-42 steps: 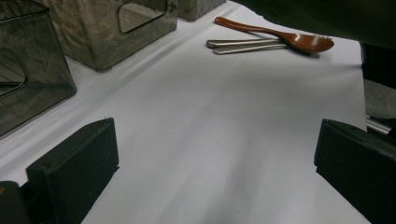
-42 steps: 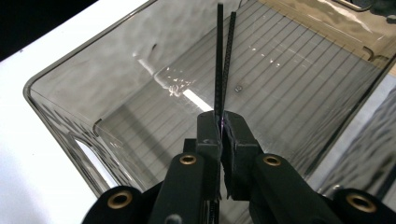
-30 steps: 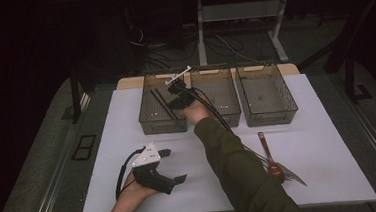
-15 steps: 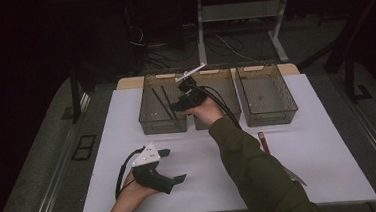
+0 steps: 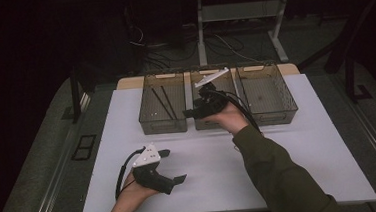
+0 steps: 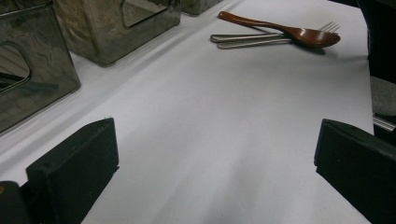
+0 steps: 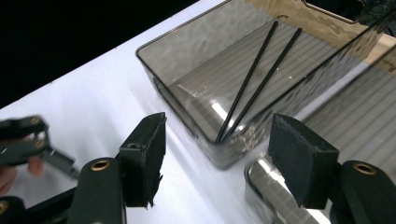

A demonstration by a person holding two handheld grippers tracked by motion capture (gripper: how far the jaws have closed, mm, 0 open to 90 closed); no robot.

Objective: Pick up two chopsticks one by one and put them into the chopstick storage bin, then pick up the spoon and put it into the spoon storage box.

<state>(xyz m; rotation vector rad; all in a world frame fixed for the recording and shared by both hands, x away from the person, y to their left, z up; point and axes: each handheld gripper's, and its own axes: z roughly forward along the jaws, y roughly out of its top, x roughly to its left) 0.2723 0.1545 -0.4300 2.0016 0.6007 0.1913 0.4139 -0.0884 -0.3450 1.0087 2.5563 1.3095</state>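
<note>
Two black chopsticks (image 7: 254,70) lie slanted in the left smoky clear bin (image 7: 187,51), also seen from above as chopsticks (image 5: 163,100) in the bin (image 5: 162,127). My right gripper (image 5: 189,114) hovers by the middle bin's (image 5: 212,125) front, pointing left. Its jaws (image 7: 218,126) have just been opening and stand open with nothing between them. My left gripper (image 5: 174,165) rests at the mat's front left, open and empty (image 6: 217,140). A brown wooden spoon (image 6: 289,32) lies across a metal fork (image 6: 247,39) on the mat ahead of it.
A third bin (image 5: 272,115) stands at the back right. All three sit in a row on the white mat (image 5: 127,120). Two bins (image 6: 116,28) show to the left in the left gripper view. Dark floor and cables lie beyond the table.
My right gripper has drawn back from over the left bin, rightward toward the middle bin, with its jaws wider apart. The right forearm now covers the mat's right side. The left gripper kept still.
</note>
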